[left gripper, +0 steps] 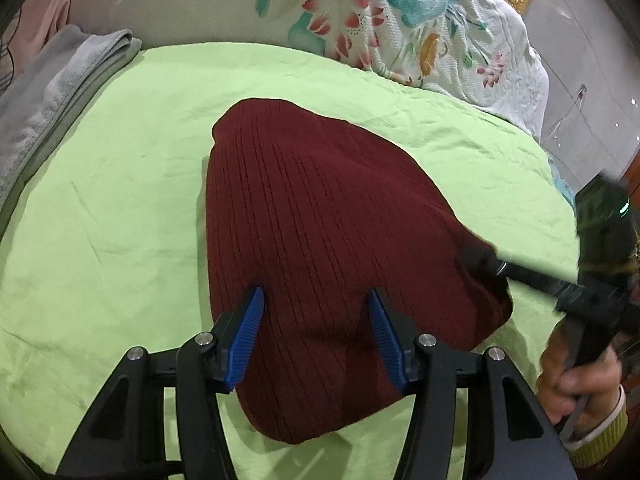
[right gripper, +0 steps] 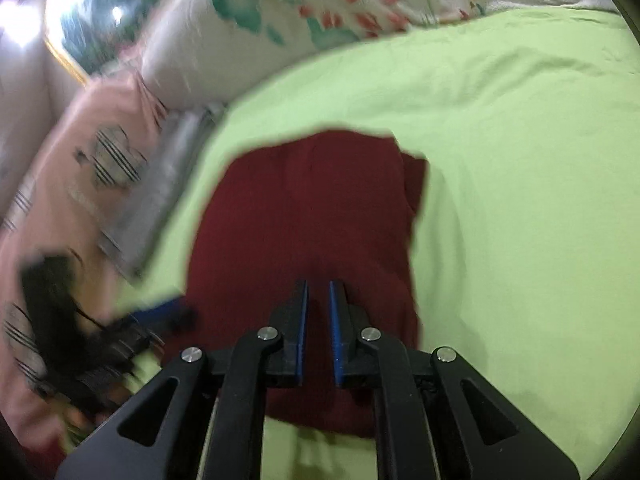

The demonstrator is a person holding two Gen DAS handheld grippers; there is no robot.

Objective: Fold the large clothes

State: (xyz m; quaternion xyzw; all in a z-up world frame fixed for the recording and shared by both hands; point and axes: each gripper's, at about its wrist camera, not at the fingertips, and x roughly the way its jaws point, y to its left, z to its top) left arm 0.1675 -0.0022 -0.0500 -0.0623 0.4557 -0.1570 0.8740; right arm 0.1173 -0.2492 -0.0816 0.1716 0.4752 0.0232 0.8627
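sweater (left gripper: 320, 248) dark red rib knit, folded on green bed sheet (left gripper: 100, 220) | soft, floppy, light i reckon, grippy not slick | left claw (left gripper: 316, 338) spread over near edge, holding nothing | right claw (right gripper: 318, 320) pressed nearly together, empty | i'd pinch doubled near edge/corners

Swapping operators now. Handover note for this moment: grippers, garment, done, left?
Left gripper: jaws apart over the near part of the dark red ribbed knit garment; no visible pinch.
Right gripper: jaws nearly shut, nothing visibly clamped, over the garment's near right edge.
Garment: a compact folded bundle, lying on the light green bedsheet.
Folded grey towel sits at the sheet's far left edge.
Done: main folds appear made.
Left: probably final tidy or set aside.
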